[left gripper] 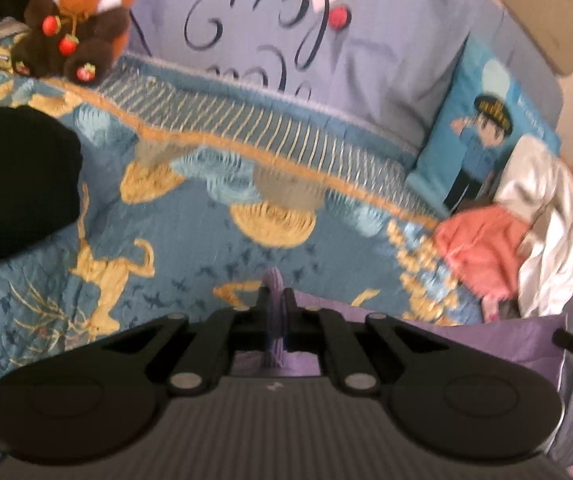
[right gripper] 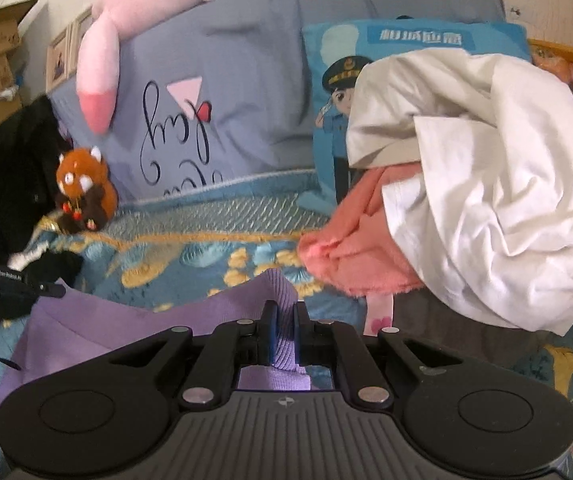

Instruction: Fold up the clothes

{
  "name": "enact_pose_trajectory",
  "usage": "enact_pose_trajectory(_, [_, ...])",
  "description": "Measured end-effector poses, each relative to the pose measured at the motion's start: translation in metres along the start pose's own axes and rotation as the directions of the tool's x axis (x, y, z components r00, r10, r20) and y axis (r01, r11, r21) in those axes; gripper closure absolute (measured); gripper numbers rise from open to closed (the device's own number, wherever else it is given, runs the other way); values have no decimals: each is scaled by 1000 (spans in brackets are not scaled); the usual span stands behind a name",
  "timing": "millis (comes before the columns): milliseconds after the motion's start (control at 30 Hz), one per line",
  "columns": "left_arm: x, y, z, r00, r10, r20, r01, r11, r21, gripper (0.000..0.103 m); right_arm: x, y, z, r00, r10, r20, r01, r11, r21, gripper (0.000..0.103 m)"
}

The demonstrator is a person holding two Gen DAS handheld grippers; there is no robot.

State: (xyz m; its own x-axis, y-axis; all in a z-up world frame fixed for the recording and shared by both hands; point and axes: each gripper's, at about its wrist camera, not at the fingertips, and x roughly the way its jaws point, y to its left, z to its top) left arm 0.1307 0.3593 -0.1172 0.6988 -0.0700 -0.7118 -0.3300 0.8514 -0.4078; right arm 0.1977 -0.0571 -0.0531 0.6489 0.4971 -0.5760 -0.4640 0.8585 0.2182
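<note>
From where I'm driving this, the biggest thing is the blue bedspread (left gripper: 190,248) with the gold embroidery, so I'll place everything off that. Along its far edge leans a lavender pillow (right gripper: 246,92) with script lettering, and a blue cushion (left gripper: 478,136) with a cartoon officer is tucked at the pillow's right end. On the spread's right side there's a heap of laundry: a white garment (right gripper: 486,184) slumped on top of a pink fleecy one (right gripper: 358,256). No real basket or bin that I can make out, the heap just sits loose on the spread. A black garment (left gripper: 14,184) lies on the spread's left side. The purple ribbed top (right gripper: 98,320) is at the near edge of the spread, stretched between my two tools. Left gripper (left gripper: 273,300) is clenched on one bit of its ribbed edge, right gripper (right gripper: 282,316) clamped on another. Smallest: a red panda plush (left gripper: 82,20) at the spread's far left corner
</note>
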Motion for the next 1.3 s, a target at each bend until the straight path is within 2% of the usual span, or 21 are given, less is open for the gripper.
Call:
enact_pose_trajectory(167, [21, 3, 2, 998, 59, -38, -59, 998, 6, 98, 35, -16, -7, 994, -54, -94, 59, 997, 57, 95])
enact_pose_trajectory(333, [50, 5, -11, 981, 164, -106, -160, 986, 50, 97, 65, -33, -31, 976, -122, -178, 150, 977, 151, 94])
enact_pose_trajectory(367, [51, 8, -13, 978, 175, -114, -171, 984, 40, 95, 67, -40, -33, 972, -146, -185, 181, 965, 188, 90])
enact_pose_trajectory(400, [51, 12, -13, 974, 192, -118, -189, 981, 29, 94, 67, -45, -35, 967, -169, -192, 211, 952, 223, 76])
enact_pose_trajectory(433, [46, 15, -12, 968, 226, -111, -225, 974, 23, 93, 60, -45, -35, 968, -183, -174, 221, 947, 235, 74])
enact_pose_trajectory(500, [30, 19, -10, 946, 316, -75, -314, 949, 38, 93, 45, -44, -35, 967, -212, -139, 242, 935, 258, 84])
enact_pose_trajectory(567, [8, 22, -7, 934, 358, -26, -357, 934, 29, 94, 30, -43, -34, 965, -241, -103, 261, 923, 282, 84])
enact_pose_trajectory(600, [-5, 24, -6, 937, 349, -1, -349, 937, 10, 94, 23, -43, -34, 963, -254, -86, 268, 917, 294, 84])
enact_pose_trajectory(700, [-40, 15, -15, 975, 216, 47, -215, 976, -26, 92, -5, -12, -42, 989, -143, -30, 146, 957, 252, 84])
enact_pose_trajectory(767, [-52, -12, -32, 989, 142, 39, -144, 988, 49, 90, -18, 15, -55, 998, -62, -25, 66, 979, 193, 81])
enact_pose_trajectory(867, [-52, -55, -70, 995, 92, -34, -84, 978, 191, 77, -28, 54, -81, 998, 3, -60, 2, 995, 97, 76])
enact_pose_trajectory(900, [-49, -67, -84, 993, 92, -69, -74, 970, 232, 77, -28, 54, -92, 996, 3, -85, 5, 995, 100, 76])
enact_pose_trajectory(967, [-35, -79, -113, 978, 145, -148, -97, 952, 291, 75, -28, 54, -115, 991, 3, -135, 12, 994, 105, 76])
enact_pose_trajectory(1000, [-27, -78, -124, 965, 200, -173, -140, 941, 309, 74, -28, 54, -126, 987, 3, -160, 15, 994, 108, 77])
enact_pose_trajectory(1033, [-21, -76, -134, 949, 249, -191, -180, 930, 320, 74, -28, 54, -137, 983, 1, -184, 20, 994, 111, 83])
enact_pose_trajectory(1067, [-18, -68, -139, 940, 278, -199, -209, 927, 310, 74, -31, 43, -146, 980, -39, -193, 65, 989, 130, 91])
enact_pose_trajectory(1100, [-19, -60, -139, 937, 286, -201, -224, 933, 283, 75, -36, 28, -151, 983, -25, -179, 57, 983, 172, 103])
enact_pose_trajectory(1167, [-26, -42, -136, 934, 292, -204, -247, 944, 220, 81, -46, 0, -162, 988, -1, -151, 40, 967, 253, 103])
enact_pose_trajectory(1233, [-35, -28, -139, 935, 288, -208, -255, 952, 172, 86, -56, -9, -159, 987, -22, -161, 62, 968, 242, 103])
enact_pose_trajectory(1267, [-40, -20, -140, 935, 285, -210, -258, 955, 148, 86, -59, -4, -156, 979, -103, -177, 134, 975, 177, 103])
enact_pose_trajectory(1300, [-44, -15, -141, 935, 284, -211, -261, 957, 130, 87, -62, -5, -155, 973, -143, -184, 174, 971, 162, 98])
